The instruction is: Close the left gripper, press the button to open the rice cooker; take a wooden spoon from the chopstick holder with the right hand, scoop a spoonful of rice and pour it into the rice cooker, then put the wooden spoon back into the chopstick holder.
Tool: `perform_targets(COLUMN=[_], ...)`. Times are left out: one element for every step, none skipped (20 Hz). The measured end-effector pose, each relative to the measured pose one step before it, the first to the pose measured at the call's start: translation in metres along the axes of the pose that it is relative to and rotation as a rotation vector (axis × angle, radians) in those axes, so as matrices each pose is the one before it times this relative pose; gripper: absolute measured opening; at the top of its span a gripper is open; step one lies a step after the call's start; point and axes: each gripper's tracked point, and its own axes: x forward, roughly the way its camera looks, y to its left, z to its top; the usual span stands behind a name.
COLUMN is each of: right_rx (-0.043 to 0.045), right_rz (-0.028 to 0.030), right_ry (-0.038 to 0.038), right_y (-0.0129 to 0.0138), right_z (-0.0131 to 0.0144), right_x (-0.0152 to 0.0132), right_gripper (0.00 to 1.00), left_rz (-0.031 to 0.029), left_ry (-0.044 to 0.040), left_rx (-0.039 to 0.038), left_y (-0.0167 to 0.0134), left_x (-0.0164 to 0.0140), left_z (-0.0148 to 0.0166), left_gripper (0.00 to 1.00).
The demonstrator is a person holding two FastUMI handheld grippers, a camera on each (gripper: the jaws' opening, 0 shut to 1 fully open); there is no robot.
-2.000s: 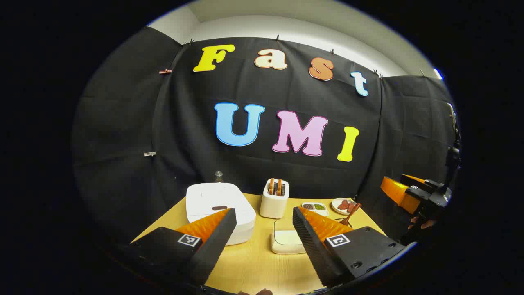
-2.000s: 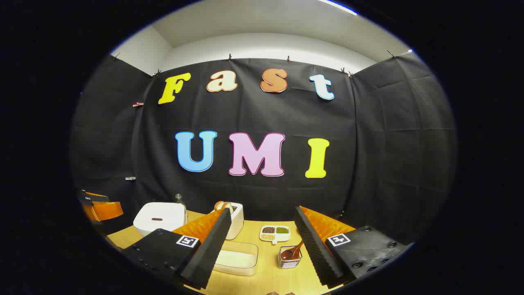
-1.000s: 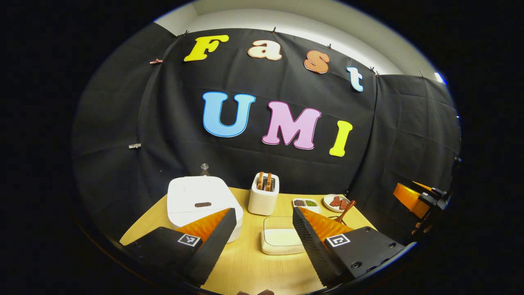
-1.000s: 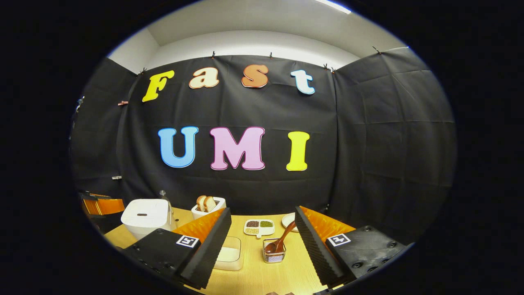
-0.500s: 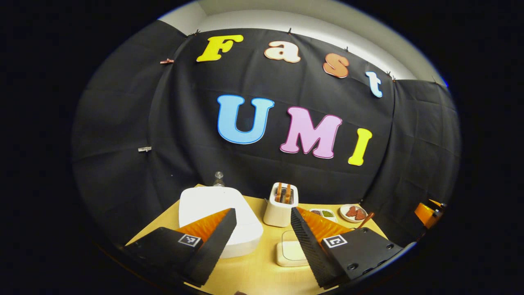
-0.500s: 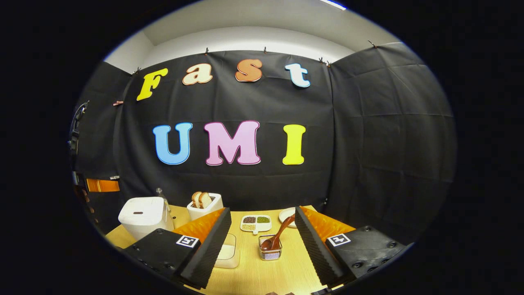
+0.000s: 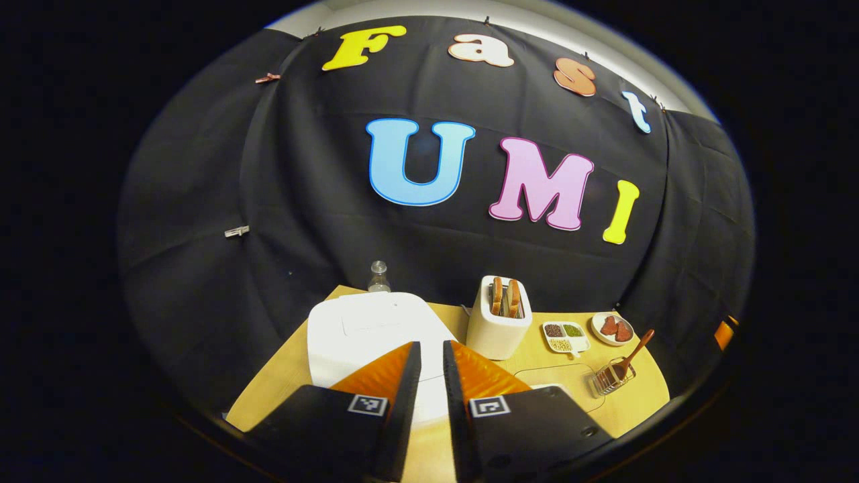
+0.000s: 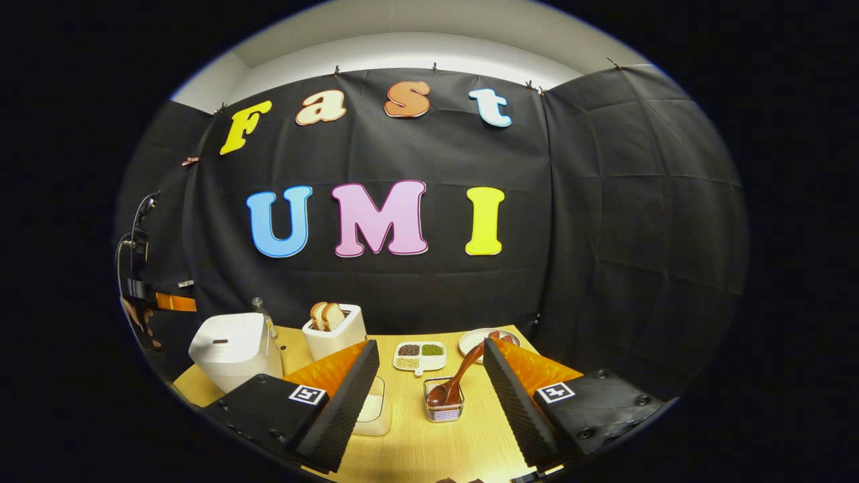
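The left claw has its fingers drawn almost together, a thin gap between them and nothing held, poised above the near edge of the cooker. The cooker sits at the left of the surface, lid down; in the right gripper view a small dark button shows on top of the lid. That button likely wants a firm, straight push from the closed tips; the casing looks smooth and hard, so a slanted press could skid off.

The right claw is spread wide and empty, and the holder stands between its fingers, farther on. The spoon rests bowl-down in the holder (its handle leaning up and to the right). It should be light and stiff, and the polished wood may be a little slippery, so the free upper handle is the place to pinch, square across its width, to keep the bowl from swinging. The holder looks light enough to tip or lift with the spoon if the pull is not along the handle's lean.

The rice tray lies just left of the holder, partly behind the right claw's left finger
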Motion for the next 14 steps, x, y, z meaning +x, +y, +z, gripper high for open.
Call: perform_targets(right_rx=[-0.00178, -0.00132, -0.00011, 0.00045, 0.00001, 0.00085, 0.00266, 0.00341, 0.00214, 0.00062, -0.00019, 0.00004, -0.00022, -0.00055], right_rz=[-0.00101, -0.00127, -0.00263, -0.00298, -0.00354, -0.00425, -0.00351, -0.00267, -0.00255, -0.00293, -0.00188, -0.0005, -0.00064, -0.0014], right_ry=[0.00943, 0.00873, 0.00844, 0.00899, 0.00745, 0.00904, 0.00951, 0.00938, 0.00879, 0.00906, 0.00769, 0.00677, 0.00426, 0.00327], right_y=[-0.00024, -0.00074, 0.0003, -0.00058, -0.00097, -0.00169, -0.00167, -0.00173, -0.00182, -0.002, -0.00123, -0.00099, -0.00147, -0.00152], right_z=[-0.00322, -0.00356, -0.00145, -0.00208, -0.00251, -0.00337, -0.00622, -0.00555, -0.00354, -0.00364, -0.00196, -0.00307, -0.00134, -0.00138], right_x=[0.00216, 0.00145, 0.0022, -0.00037, 0.00044, 0.00164, 0.00343, 0.00239, 0.0009, 0.00118, 0.00067, 0.0006, 0.0005, 0.00058], right_gripper=[0.98, 0.98, 0.98, 0.98, 0.98, 0.98, 0.98, 0.98, 0.98, 0.98, 0.98, 0.98, 0.98, 0.98], left_rz=[0.01031, 0.00485, 0.00712, -0.00159, -0.00414, 0.00284, 0.00912, 0.01361, 0.00938, -0.0008, -0.0017, 0.0033, 0.00907, 0.01091], left_ry=[0.01768, 0.01476, 0.01344, 0.01291, 0.01297, 0.0124, 0.00962, 0.00784, 0.01224, 0.01944, 0.02067, 0.01459, 0.0129, 0.01734], left_rx=[0.00721, 0.00228, -0.0072, -0.02018, -0.02395, -0.02244, -0.01721, -0.01068, -0.00713, -0.00753, -0.00763, -0.00523, -0.00204, -0.00182], left_y=[0.00674, 0.006, 0.00549, 0.00426, 0.00237, 0.0033, 0.00611, 0.00538, 0.004, 0.00087, 0.0002, 0.00274, 0.00256, 0.00229], left_x=[0.00908, 0.00927, 0.00887, 0.00825, 0.00847, 0.00736, 0.00912, 0.00687, 0.00662, 0.00523, 0.00454, 0.00564, 0.00358, 0.00414], left_z=[-0.00427, -0.00666, -0.0056, -0.00346, -0.00398, -0.00494, -0.00397, -0.0034, -0.00396, -0.0086, -0.00622, -0.0045, -0.00378, -0.00718], left_gripper=[0.25, 0.16, 0.11, 0.09, 0.08, 0.07, 0.07, 0.06, 0.06, 0.06, 0.06, 0.06, 0.06, 0.06])
